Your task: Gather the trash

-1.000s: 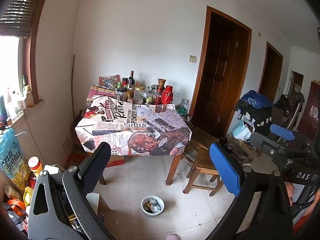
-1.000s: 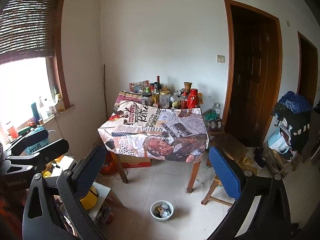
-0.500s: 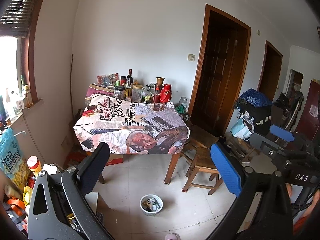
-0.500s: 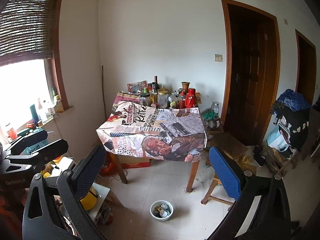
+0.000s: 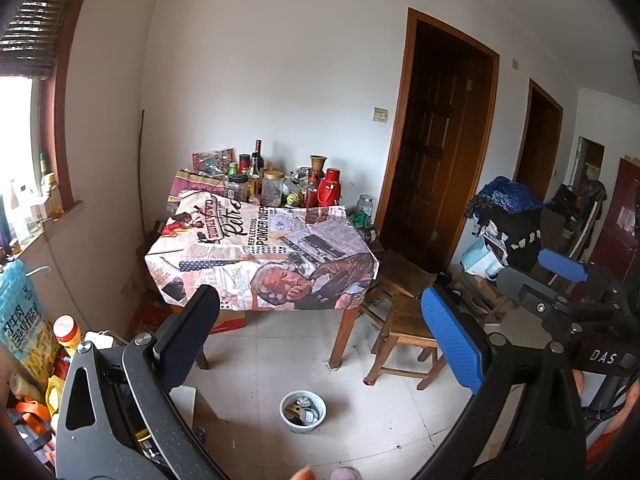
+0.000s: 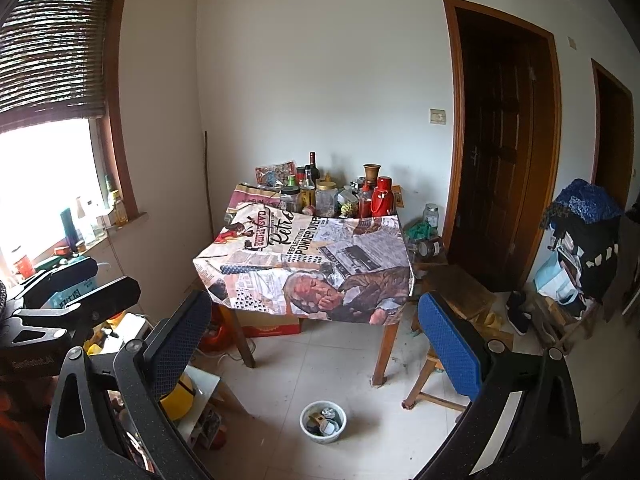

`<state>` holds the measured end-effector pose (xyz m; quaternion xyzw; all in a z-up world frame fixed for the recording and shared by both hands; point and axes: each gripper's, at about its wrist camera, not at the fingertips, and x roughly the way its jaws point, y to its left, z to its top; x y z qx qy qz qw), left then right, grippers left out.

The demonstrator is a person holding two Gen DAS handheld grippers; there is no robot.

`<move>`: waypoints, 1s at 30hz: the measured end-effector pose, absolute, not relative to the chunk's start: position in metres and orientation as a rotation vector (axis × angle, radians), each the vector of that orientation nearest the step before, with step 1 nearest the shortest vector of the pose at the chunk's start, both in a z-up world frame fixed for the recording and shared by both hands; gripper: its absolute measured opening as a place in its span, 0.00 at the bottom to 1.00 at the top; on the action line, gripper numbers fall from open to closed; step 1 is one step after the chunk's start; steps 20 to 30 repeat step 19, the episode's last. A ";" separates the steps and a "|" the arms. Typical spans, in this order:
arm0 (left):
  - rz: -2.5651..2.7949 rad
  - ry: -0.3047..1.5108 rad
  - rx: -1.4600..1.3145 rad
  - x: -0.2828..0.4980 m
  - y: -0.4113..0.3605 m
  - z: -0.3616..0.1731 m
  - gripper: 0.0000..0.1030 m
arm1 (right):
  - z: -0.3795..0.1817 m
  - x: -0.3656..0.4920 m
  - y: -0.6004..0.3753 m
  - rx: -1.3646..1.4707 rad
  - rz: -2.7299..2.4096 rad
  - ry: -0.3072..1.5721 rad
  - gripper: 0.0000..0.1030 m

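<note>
The left gripper point(image 5: 316, 344) and the right gripper point(image 6: 316, 344) are both held up high with their fingers wide apart – neither one holds anything. Far below them, a small bowl point(image 6: 323, 422) sits on the tile floor point(image 6: 340, 360), near the front leg of the table point(image 6: 304, 264). It has bits of trash point(image 6: 326, 420) inside. A good way, I think, is to go down slowly and straight – then pinch the bowl's rim so nothing tips out.
</note>
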<state>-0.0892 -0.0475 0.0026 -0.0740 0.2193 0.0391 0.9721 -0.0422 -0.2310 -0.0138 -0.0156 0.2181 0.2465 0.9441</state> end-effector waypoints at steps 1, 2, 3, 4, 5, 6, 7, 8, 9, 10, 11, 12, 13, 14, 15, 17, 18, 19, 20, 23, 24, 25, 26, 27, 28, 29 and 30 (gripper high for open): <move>0.080 0.443 -0.150 -0.089 -0.047 0.002 0.99 | -0.014 -0.042 -0.230 -0.033 0.503 0.445 1.00; 0.082 0.442 -0.150 -0.089 -0.048 0.002 0.99 | -0.014 -0.042 -0.230 -0.032 0.502 0.445 1.00; 0.084 0.439 -0.149 -0.089 -0.047 0.002 0.99 | -0.014 -0.042 -0.230 -0.032 0.504 0.446 1.00; 0.085 0.438 -0.149 -0.089 -0.047 0.002 0.99 | -0.014 -0.042 -0.229 -0.032 0.505 0.446 1.00; 0.085 0.438 -0.147 -0.089 -0.047 0.002 0.99 | -0.014 -0.041 -0.229 -0.033 0.506 0.446 1.00; 0.084 0.438 -0.147 -0.089 -0.047 0.002 0.99 | -0.014 -0.041 -0.229 -0.033 0.505 0.446 1.00; 0.084 0.438 -0.146 -0.089 -0.047 0.002 0.99 | -0.014 -0.042 -0.228 -0.032 0.505 0.446 1.00; 0.084 0.438 -0.145 -0.088 -0.047 0.002 0.99 | -0.014 -0.042 -0.228 -0.032 0.505 0.446 1.00; 0.084 0.438 -0.145 -0.088 -0.047 0.002 0.99 | -0.014 -0.041 -0.228 -0.031 0.506 0.447 1.00; 0.083 0.439 -0.147 -0.088 -0.046 0.001 0.99 | -0.014 -0.040 -0.228 -0.031 0.508 0.447 1.00; 0.083 0.439 -0.147 -0.088 -0.046 0.001 0.99 | -0.015 -0.039 -0.228 -0.030 0.509 0.447 1.00; 0.082 0.440 -0.149 -0.087 -0.046 0.001 0.99 | -0.014 -0.037 -0.227 -0.030 0.509 0.450 1.00; 0.082 0.441 -0.149 -0.087 -0.045 0.001 0.99 | -0.015 -0.037 -0.226 -0.030 0.510 0.452 1.00; 0.084 0.440 -0.148 -0.087 -0.046 0.001 0.99 | -0.015 -0.036 -0.225 -0.029 0.511 0.454 1.00; 0.085 0.438 -0.146 -0.086 -0.045 0.000 0.99 | -0.015 -0.035 -0.225 -0.028 0.512 0.456 1.00; 0.086 0.436 -0.142 -0.083 -0.046 0.000 0.99 | -0.015 -0.031 -0.224 -0.027 0.513 0.458 1.00; 0.086 0.437 -0.141 -0.081 -0.046 -0.001 0.99 | -0.016 -0.028 -0.223 -0.026 0.513 0.460 1.00; 0.087 0.443 -0.140 -0.078 -0.046 -0.002 0.99 | -0.017 -0.026 -0.223 -0.025 0.514 0.462 1.00; 0.087 0.443 -0.140 -0.078 -0.046 -0.002 0.99 | -0.017 -0.026 -0.223 -0.025 0.514 0.462 1.00; 0.087 0.443 -0.140 -0.078 -0.046 -0.002 0.99 | -0.017 -0.026 -0.223 -0.025 0.514 0.462 1.00; 0.087 0.443 -0.140 -0.078 -0.046 -0.002 0.99 | -0.017 -0.026 -0.223 -0.025 0.514 0.462 1.00; 0.087 0.443 -0.140 -0.078 -0.046 -0.002 0.99 | -0.017 -0.026 -0.223 -0.025 0.514 0.462 1.00; 0.087 0.443 -0.140 -0.078 -0.046 -0.002 0.99 | -0.017 -0.026 -0.223 -0.025 0.514 0.462 1.00; 0.087 0.443 -0.140 -0.078 -0.046 -0.002 0.99 | -0.017 -0.026 -0.223 -0.025 0.514 0.462 1.00; 0.087 0.443 -0.140 -0.078 -0.046 -0.002 0.99 | -0.017 -0.026 -0.223 -0.025 0.514 0.462 1.00; 0.087 0.443 -0.140 -0.078 -0.046 -0.002 0.99 | -0.017 -0.026 -0.223 -0.025 0.514 0.462 1.00; 0.087 0.443 -0.140 -0.078 -0.046 -0.002 0.99 | -0.017 -0.026 -0.223 -0.025 0.514 0.462 1.00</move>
